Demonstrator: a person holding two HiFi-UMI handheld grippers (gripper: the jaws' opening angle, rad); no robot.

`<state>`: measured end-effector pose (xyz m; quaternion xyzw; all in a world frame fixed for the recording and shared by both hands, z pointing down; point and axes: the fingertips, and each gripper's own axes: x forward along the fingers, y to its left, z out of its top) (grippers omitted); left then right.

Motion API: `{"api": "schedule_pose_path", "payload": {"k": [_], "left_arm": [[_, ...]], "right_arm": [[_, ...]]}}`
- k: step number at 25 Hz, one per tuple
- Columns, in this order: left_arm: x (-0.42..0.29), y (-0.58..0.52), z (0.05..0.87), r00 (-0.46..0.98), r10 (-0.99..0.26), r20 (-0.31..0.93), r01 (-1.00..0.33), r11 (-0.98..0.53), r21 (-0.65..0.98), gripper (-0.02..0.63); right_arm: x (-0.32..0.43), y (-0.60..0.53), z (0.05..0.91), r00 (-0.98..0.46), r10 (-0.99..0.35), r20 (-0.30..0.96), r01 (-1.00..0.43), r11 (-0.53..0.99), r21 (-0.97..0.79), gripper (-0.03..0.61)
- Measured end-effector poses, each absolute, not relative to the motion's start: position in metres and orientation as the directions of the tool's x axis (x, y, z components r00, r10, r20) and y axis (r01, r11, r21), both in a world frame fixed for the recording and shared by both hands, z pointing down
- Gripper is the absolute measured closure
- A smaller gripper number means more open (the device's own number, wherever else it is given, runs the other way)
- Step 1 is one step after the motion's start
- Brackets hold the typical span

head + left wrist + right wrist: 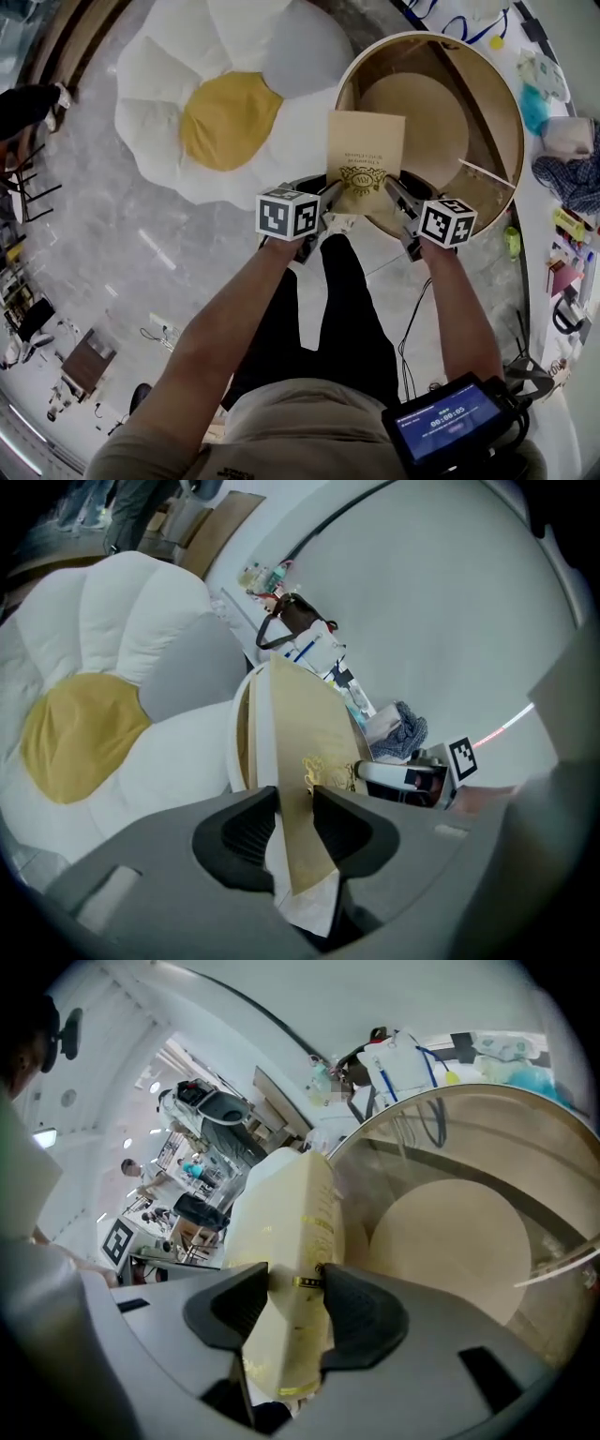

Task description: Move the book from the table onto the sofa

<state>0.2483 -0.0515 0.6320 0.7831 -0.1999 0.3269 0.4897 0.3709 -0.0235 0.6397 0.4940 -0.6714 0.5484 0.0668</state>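
A tan book (365, 157) with a gold emblem is held in the air over the near rim of the round wooden table (422, 122). My left gripper (325, 202) is shut on its lower left edge, and my right gripper (395, 192) is shut on its lower right edge. In the left gripper view the book (305, 747) stands edge-on between the pads of the left gripper (295, 827). The right gripper view shows the right gripper (296, 1299) pressing on the book's (286, 1232) spine side. A white flower-shaped sofa (155, 89) with a yellow centre lies to the left of the table.
A white counter (553, 131) along the right holds bags, cloth and small items. A small screen (448, 427) hangs at the person's waist. Chairs and stools (28, 187) stand on the grey floor at far left. The person's dark-trousered legs (342, 309) are below the grippers.
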Motion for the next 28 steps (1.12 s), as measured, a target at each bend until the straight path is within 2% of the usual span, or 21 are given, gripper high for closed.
{"api": "schedule_pose_path", "payload": {"k": [17, 28], "left_arm": [[0.030, -0.093, 0.615, 0.682, -0.218, 0.698, -0.729, -0.279, 0.625, 0.486], [-0.082, -0.090, 0.663, 0.637, -0.305, 0.708, -0.765, -0.133, 0.630, 0.486]], "right_arm": [[0.156, -0.097, 0.624, -0.647, -0.472, 0.599, -0.722, 0.128, -0.680, 0.390], [0.042, -0.115, 0.673, -0.716, -0.356, 0.601, -0.688, 0.214, -0.693, 0.393]]}}
